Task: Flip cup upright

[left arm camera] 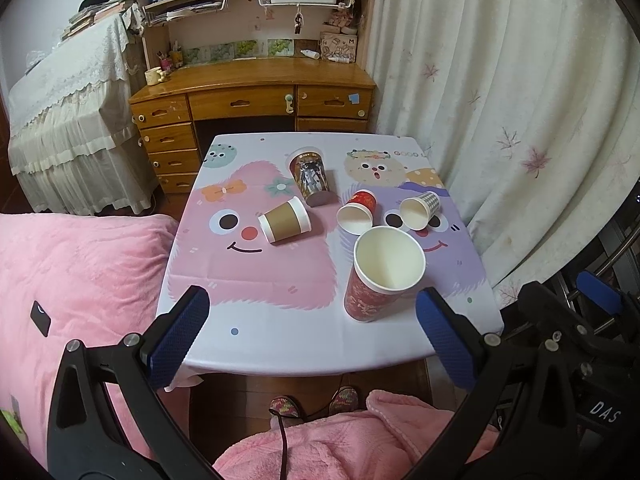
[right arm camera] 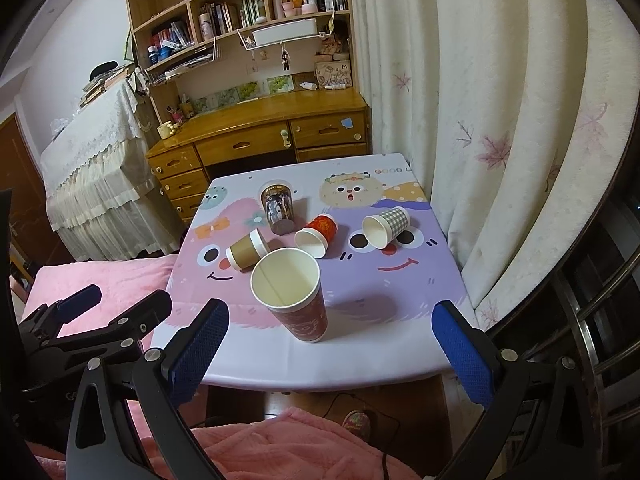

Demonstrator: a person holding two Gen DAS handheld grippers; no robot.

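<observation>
While both my grippers, left (left arm camera: 312,336) and right (right arm camera: 332,340), hang spread wide and empty, the brown cup (left arm camera: 285,221) lies sideways mid-table: light, crushable paper, best pinched gently across its waist.

Brown cup (left arm camera: 285,220), gingham cup (left arm camera: 421,208), red patterned cup (left arm camera: 380,276)

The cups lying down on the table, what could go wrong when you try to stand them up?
1. The brown cup, small red cup and checked cup lie on their sides, so a nudge might roll them.
2. The tall red cup already stands near the table's front edge; reaching past it could knock it off.
3. Both hand-held grippers, left and right, are open; squeezing hard could crush a paper cup.
</observation>
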